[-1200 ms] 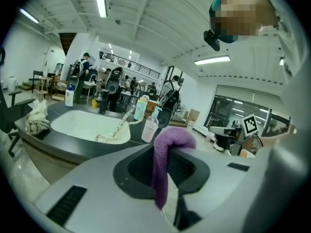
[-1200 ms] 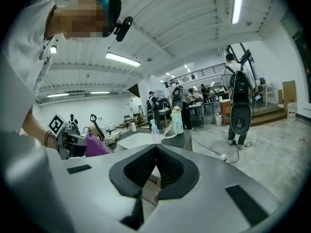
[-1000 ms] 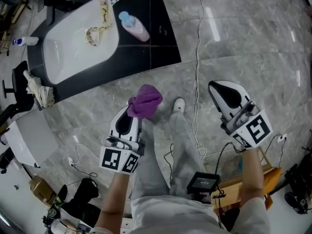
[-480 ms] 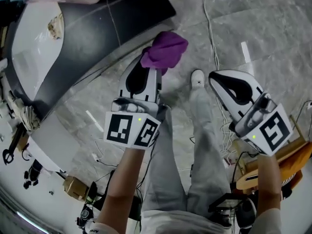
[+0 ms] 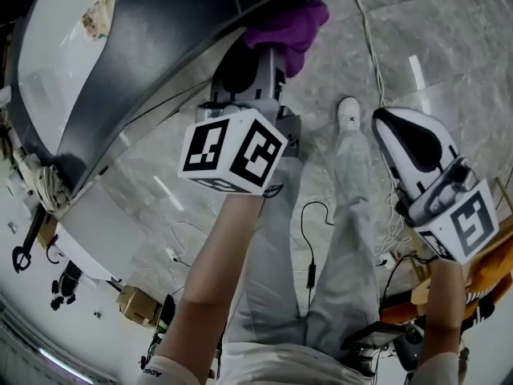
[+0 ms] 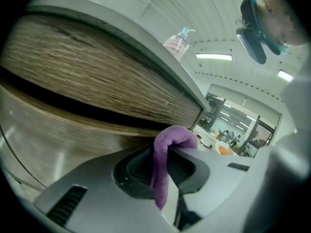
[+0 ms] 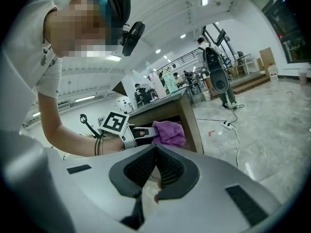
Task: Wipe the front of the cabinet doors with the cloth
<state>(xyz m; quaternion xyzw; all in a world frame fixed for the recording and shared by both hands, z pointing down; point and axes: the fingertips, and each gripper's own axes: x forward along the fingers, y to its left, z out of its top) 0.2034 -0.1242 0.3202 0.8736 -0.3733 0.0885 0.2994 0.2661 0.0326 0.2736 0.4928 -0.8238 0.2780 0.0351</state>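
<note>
My left gripper (image 5: 268, 42) is shut on a purple cloth (image 5: 289, 29), holding it up against the wood-grain cabinet front (image 6: 87, 76) just under the dark countertop (image 5: 184, 46). In the left gripper view the cloth (image 6: 167, 154) hangs pinched between the jaws, its bunched top right at the door surface. My right gripper (image 5: 393, 127) hangs lower at the right over the floor, shut with nothing in it. From the right gripper view, the left gripper (image 7: 141, 134) and cloth (image 7: 169, 131) show against the cabinet (image 7: 184, 115).
A white basin (image 5: 56, 62) is set in the countertop, with a soap bottle (image 6: 176, 41) standing on top. Cables (image 5: 377, 62) trail over the marble floor. The person's legs and a white shoe (image 5: 348, 112) are below. A rag (image 5: 44, 187) hangs at the counter's left end.
The left gripper has risen and moved forward with the cloth, from over the floor up to the cabinet front under the counter edge. The right gripper shifted slightly right.
</note>
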